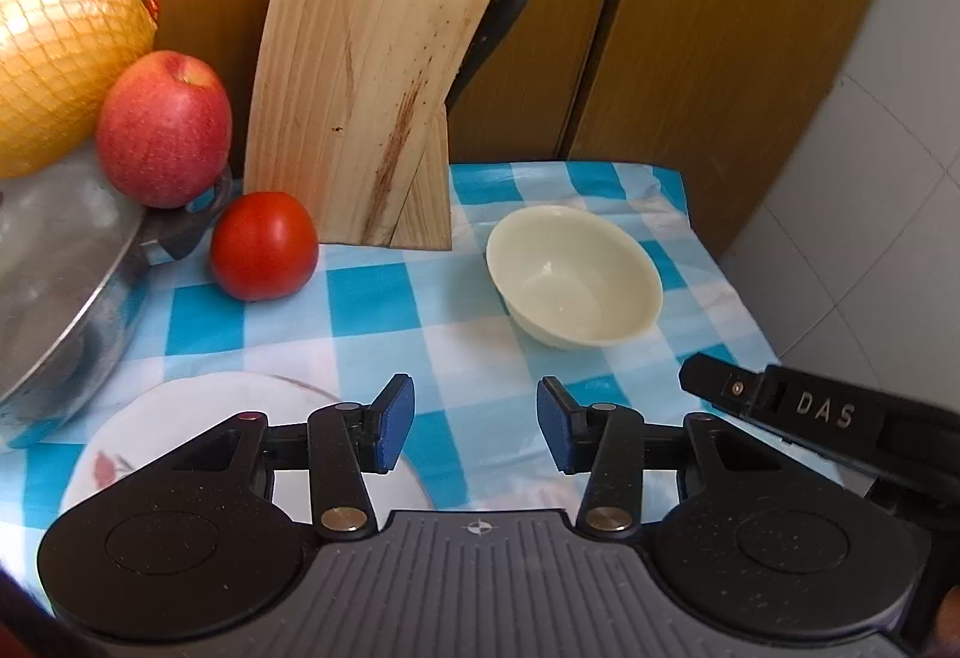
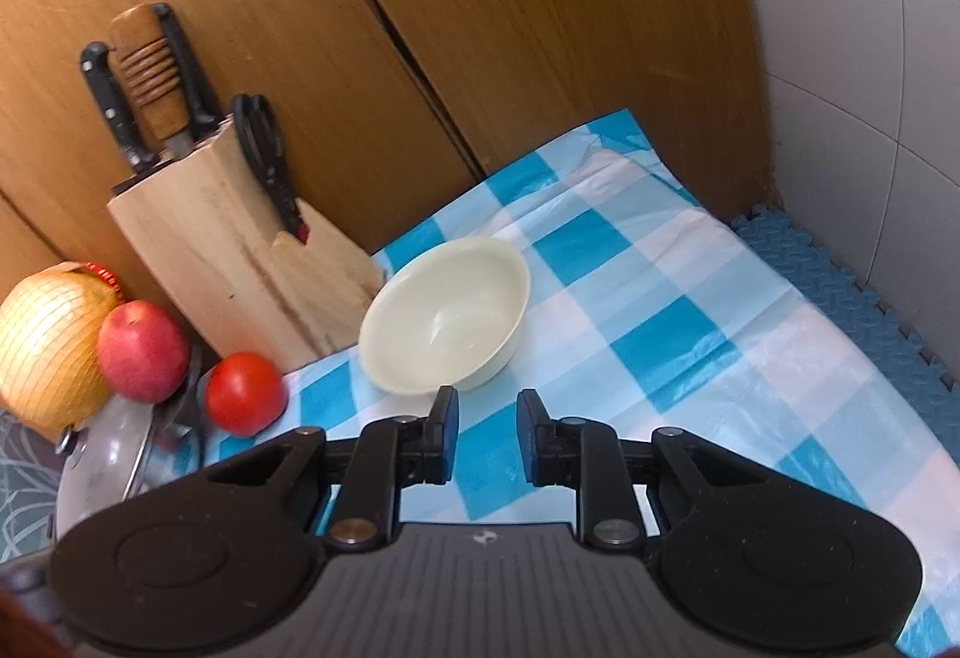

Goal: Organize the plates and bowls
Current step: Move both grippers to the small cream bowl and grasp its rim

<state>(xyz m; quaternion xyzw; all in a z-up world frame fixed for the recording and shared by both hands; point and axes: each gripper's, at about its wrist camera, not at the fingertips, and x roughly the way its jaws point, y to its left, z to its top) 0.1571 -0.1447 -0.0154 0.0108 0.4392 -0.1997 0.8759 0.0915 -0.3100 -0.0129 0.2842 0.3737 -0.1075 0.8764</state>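
Left wrist view: left gripper (image 1: pixel 474 427) tilted downward above the desk (image 1: pixel 384 298), jaws apart, nothing between them. Beneath its left finger lay a white plate (image 1: pixel 180 418). Checked blue-and-white cloth; wooden panels behind. Cream bowl (image 1: pixel 573 274) upright, empty, beside the knife block (image 1: pixel 360 106); tomato (image 1: pixel 264 245) and apple (image 1: pixel 163 129) to the left.

Right wrist view: right gripper (image 2: pixel 487 433) angled downward, jaws narrowly apart, empty, just short of the bowl (image 2: pixel 447 313). Blue foam mat (image 2: pixel 852 298) along the tiled wall.
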